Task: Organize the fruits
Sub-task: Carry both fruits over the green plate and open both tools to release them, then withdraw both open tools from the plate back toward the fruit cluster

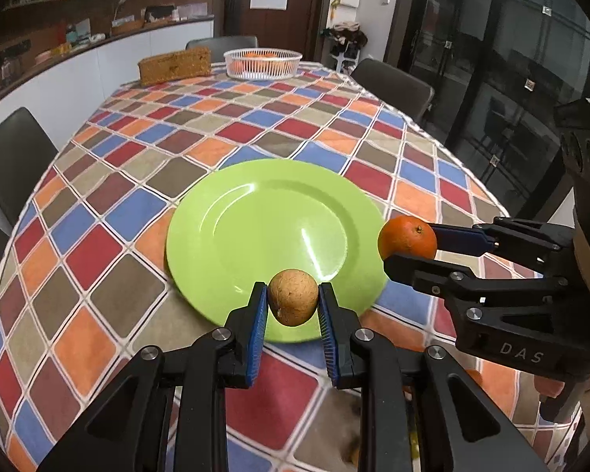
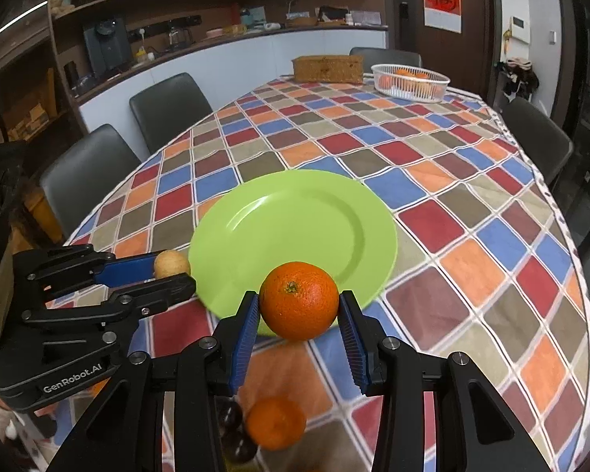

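Clamped between the blue pads of the left claw (image 1: 293, 303), in the left wrist view, a small brown round fruit (image 1: 294, 297) hangs just over the near rim of the green plate (image 1: 263, 212), whose whole surface is bare; off to the right the right claw (image 1: 409, 249) grips an orange (image 1: 407, 241) just beside the plate's right edge, above the checked cloth of the worktop (image 1: 129, 157). At the far end of the worktop a white basket (image 1: 262, 63) holds some orange fruit, too small to count, with a brown woven box (image 1: 175, 66) just beside it. From the right wrist view the orange (image 2: 299, 301) sits squeezed in the right claw (image 2: 299, 316) at the plate's (image 2: 295, 216) near edge, the left claw (image 2: 173, 273) comes in from the left with the brown fruit (image 2: 171, 263) against the plate's left rim, and below the claw another orange (image 2: 276, 423) and a dark round thing (image 2: 232, 419) lie blurred on the worktop. By my reading little is done: both fruits are carried but neither is set down, the plate has received nothing, and at least the fruit lying below is left to collect
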`<state>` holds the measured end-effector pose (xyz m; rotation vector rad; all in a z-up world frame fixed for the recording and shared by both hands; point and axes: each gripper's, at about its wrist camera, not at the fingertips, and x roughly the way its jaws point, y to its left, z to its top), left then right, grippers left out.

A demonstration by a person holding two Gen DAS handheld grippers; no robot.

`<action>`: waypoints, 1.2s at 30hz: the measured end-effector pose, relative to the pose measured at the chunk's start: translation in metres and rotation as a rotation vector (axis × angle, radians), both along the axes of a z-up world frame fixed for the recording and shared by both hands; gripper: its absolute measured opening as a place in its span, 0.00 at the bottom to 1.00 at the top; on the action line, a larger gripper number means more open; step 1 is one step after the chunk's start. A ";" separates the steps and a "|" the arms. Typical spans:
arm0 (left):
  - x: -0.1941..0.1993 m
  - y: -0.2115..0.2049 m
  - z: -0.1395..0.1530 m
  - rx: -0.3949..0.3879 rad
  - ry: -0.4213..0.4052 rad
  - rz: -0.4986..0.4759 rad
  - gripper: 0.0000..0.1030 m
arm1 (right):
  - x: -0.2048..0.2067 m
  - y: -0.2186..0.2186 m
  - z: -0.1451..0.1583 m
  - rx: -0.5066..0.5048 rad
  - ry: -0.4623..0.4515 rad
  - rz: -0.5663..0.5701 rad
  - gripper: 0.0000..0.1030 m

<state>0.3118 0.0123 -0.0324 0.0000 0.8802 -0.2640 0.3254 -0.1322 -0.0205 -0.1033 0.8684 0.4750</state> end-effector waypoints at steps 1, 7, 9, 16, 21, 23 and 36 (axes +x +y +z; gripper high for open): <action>0.005 0.001 -0.002 -0.004 0.010 0.000 0.25 | 0.006 0.002 -0.003 -0.006 0.006 0.001 0.41; 0.037 0.012 -0.021 -0.037 0.104 0.024 0.25 | 0.034 0.011 -0.018 -0.029 0.054 0.005 0.41; 0.044 0.013 -0.026 -0.039 0.131 0.027 0.25 | 0.041 0.013 -0.023 -0.034 0.074 0.005 0.41; 0.056 0.013 -0.043 -0.014 0.192 0.039 0.25 | 0.056 0.022 -0.039 -0.083 0.120 0.016 0.41; 0.059 0.012 -0.045 0.001 0.196 0.040 0.31 | 0.057 0.024 -0.045 -0.099 0.122 0.023 0.41; 0.058 0.013 -0.043 0.007 0.188 0.046 0.35 | 0.055 0.023 -0.044 -0.102 0.116 0.019 0.41; 0.011 0.010 0.005 0.064 0.050 0.064 0.41 | 0.020 0.012 -0.005 -0.073 0.012 0.000 0.46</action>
